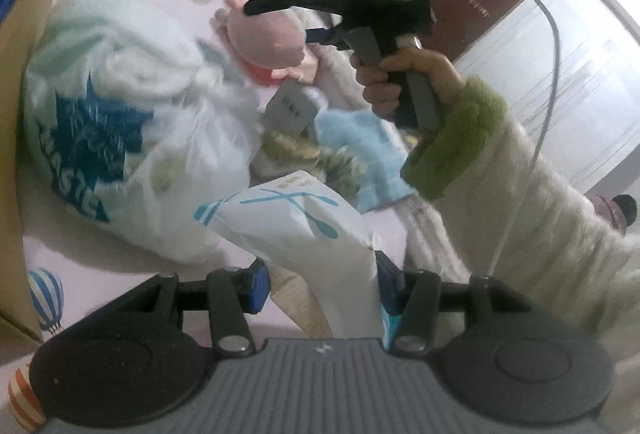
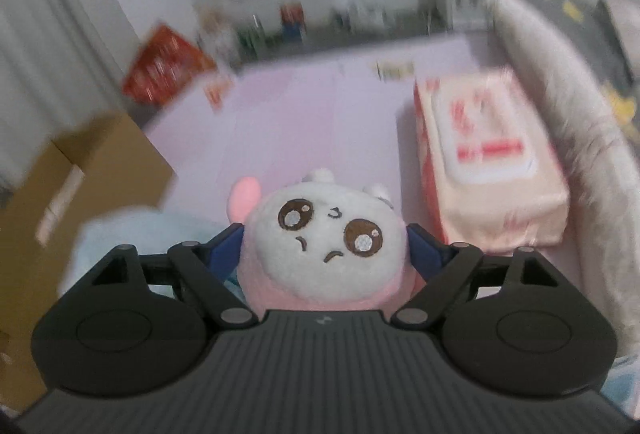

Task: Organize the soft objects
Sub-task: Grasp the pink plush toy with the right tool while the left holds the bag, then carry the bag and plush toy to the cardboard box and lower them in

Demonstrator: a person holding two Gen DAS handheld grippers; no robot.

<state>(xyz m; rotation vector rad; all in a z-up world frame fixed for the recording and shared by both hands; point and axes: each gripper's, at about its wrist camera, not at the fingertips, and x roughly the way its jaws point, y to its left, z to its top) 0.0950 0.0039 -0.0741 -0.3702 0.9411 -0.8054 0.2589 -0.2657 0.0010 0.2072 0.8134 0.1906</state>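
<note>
My left gripper [image 1: 322, 286] is shut on a white packet [image 1: 304, 230] printed with blue spoons, which sticks up and away from between its blue pads. Farther off in the left wrist view, a hand in a cream sleeve with a green cuff [image 1: 452, 150] holds my right gripper [image 1: 278, 21]. It is shut on a pink plush toy [image 1: 264, 38] held above the pile. In the right wrist view the plush toy [image 2: 324, 234] shows a white face with brown eyes, squeezed between the pads of the right gripper [image 2: 324, 248].
A large white plastic bag [image 1: 112, 114] with blue print lies beside a cardboard box [image 1: 16, 94]. A light blue cloth [image 1: 360, 146] and other soft items lie under the right gripper. A pink wipes pack [image 2: 488, 154], cardboard box [image 2: 80, 194] and grey padded edge [image 2: 580, 162] ring the pink mat [image 2: 312, 114].
</note>
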